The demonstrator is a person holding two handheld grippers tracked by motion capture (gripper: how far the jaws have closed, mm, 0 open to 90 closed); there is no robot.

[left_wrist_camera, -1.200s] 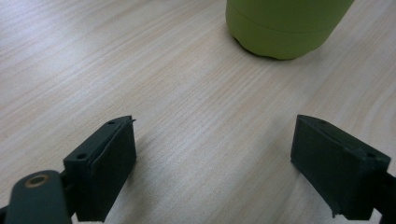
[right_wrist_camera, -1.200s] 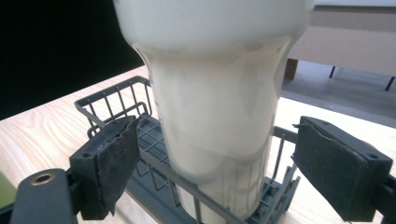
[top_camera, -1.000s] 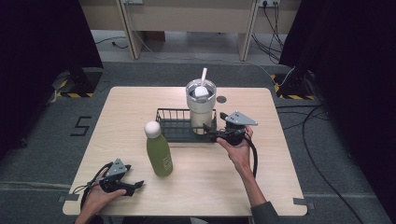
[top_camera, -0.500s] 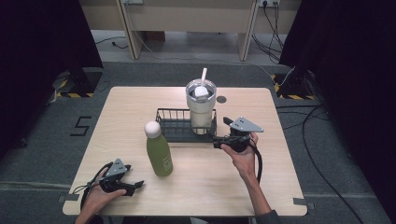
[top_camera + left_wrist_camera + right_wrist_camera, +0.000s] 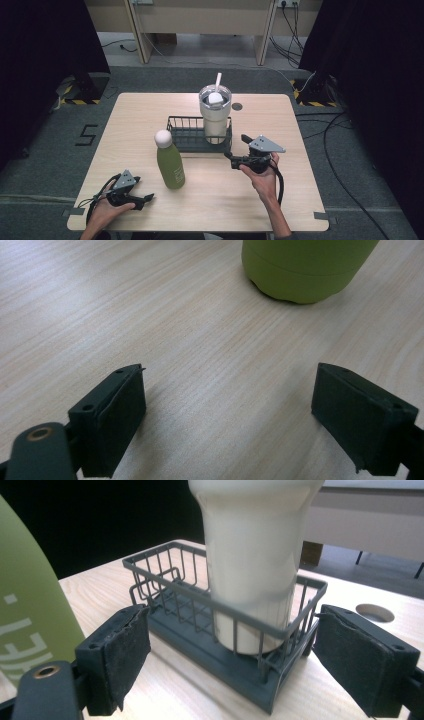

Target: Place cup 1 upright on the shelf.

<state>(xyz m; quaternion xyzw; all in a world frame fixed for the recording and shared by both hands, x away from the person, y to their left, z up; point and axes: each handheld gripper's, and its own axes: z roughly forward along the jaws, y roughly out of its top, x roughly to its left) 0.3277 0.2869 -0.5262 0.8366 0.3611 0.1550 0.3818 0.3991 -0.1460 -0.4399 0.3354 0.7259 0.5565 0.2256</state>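
Right gripper view crops tumbler [image 5: 252,565] and green bottle [image 5: 30,610]; left gripper [image 5: 230,380] and right gripper [image 5: 230,625] both spread, holding nothing

Right gripper [image 5: 233,159] now farther from basket [image 5: 187,141]

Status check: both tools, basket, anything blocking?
Left tool open, near green metal bottle. Right tool open, at corner of dark wire basket. White tumbler stands inside basket.
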